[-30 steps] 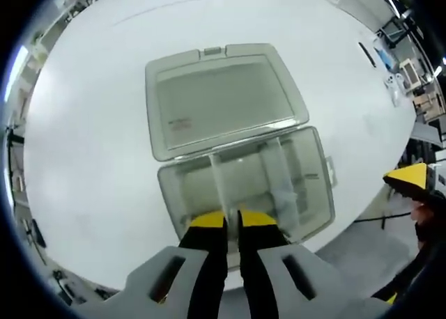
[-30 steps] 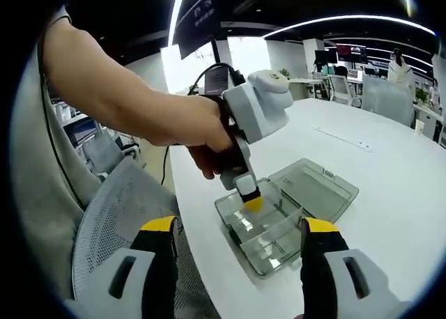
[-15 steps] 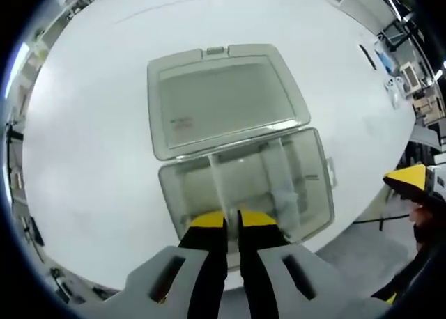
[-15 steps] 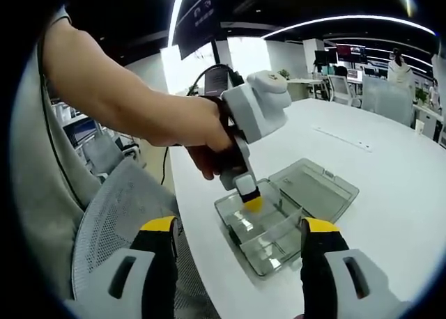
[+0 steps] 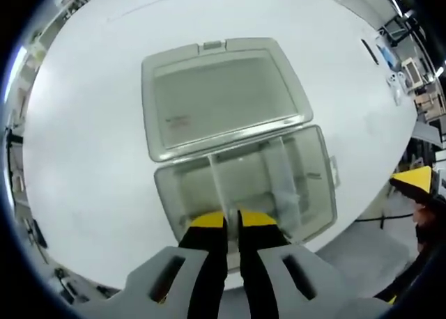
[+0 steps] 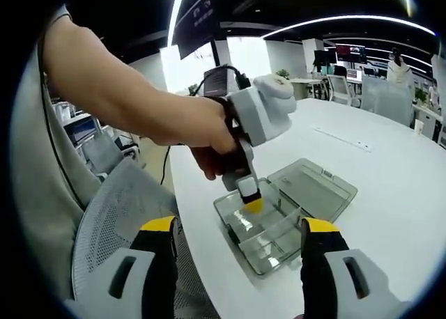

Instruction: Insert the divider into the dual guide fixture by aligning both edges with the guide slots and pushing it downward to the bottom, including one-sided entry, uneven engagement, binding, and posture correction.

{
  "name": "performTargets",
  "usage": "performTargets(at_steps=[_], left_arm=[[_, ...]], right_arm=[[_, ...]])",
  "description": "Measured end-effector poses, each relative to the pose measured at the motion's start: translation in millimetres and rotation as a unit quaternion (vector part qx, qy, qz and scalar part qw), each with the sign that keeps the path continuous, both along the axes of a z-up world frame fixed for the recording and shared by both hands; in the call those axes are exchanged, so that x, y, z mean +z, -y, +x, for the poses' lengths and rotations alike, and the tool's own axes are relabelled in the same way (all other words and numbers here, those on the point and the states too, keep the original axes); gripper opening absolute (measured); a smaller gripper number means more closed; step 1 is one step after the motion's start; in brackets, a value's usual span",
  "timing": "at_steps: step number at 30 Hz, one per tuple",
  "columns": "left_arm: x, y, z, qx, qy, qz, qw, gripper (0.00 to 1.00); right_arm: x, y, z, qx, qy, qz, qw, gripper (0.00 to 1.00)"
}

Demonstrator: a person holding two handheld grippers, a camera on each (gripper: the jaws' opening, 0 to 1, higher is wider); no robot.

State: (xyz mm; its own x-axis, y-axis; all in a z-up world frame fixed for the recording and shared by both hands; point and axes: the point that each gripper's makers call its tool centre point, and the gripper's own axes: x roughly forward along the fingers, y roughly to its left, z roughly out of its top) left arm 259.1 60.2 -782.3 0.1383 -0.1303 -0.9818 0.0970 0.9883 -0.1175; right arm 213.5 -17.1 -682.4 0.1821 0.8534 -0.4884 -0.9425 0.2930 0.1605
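Where the white round bench (image 5: 83, 138) carries the task's things, a clear plastic fixture box (image 5: 306, 214) sits near its edge at 6 o'clock in the left gripper view, its hinged lid (image 5: 223, 96) lying open and flat toward 12 o'clock. A small label with reddish print (image 5: 179, 121) shows on the lid; its wording is too small to read. Left gripper (image 5: 232, 220): yellow-tipped jaws nearly closed, pinching the top edge of the clear divider (image 5: 221, 187), which stands upright in the box, running toward the hinge side. A second clear partition (image 5: 279, 173) stands in the box at 3 o'clock from it. How deep the divider sits in its slots cannot be told. Right gripper (image 6: 237, 246): jaws wide open, holding nothing, well apart from the box. In the right gripper view a hand (image 6: 205, 141) holds the left gripper above the box; a grey mesh chair (image 6: 115, 207) stands at 8 o'clock, and an office with desks, monitors (image 6: 348, 53) and curved ceiling lights (image 6: 334, 21) lies toward 1 o'clock.
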Motion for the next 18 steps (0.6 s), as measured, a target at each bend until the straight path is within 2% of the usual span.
performTargets(at_steps=[18], left_arm=[[-6.9, 0.4, -1.1, -0.029, -0.018, 0.026, 0.9991, 0.02]], right_arm=[[-0.2, 1.1, 1.4, -0.002, -0.001, -0.002, 1.0, 0.7]])
